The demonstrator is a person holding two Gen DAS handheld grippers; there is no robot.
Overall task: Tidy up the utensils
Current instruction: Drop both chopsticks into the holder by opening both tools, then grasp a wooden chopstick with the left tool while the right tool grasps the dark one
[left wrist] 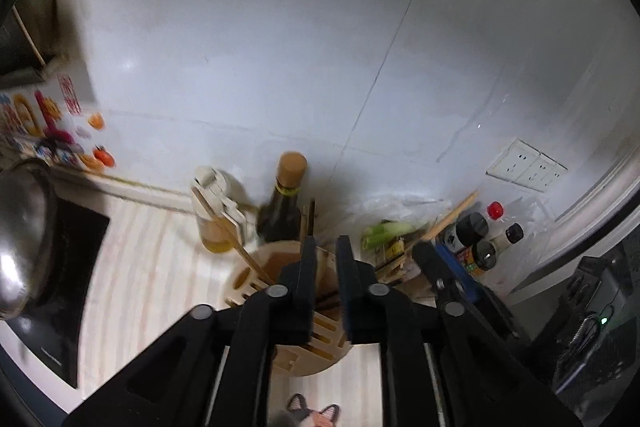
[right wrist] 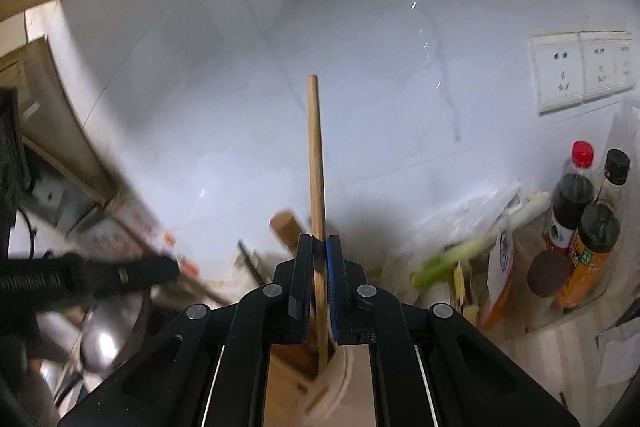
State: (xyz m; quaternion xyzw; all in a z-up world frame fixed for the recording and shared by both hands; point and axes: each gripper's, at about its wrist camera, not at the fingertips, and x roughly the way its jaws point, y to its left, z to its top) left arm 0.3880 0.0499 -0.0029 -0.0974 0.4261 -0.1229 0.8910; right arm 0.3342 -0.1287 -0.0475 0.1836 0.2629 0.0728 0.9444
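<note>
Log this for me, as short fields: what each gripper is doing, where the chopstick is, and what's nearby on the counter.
left gripper: open, nothing between the jaws, above the wooden holder
right gripper: jaws around the chopstick; grip unclear
chopstick: near upright, lower end in the holder
nearby: dark bottle behind the holder, sauce bottles and greens to the right

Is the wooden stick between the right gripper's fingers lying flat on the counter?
No, the wooden stick stands nearly upright, its lower end inside the wooden holder.
</note>
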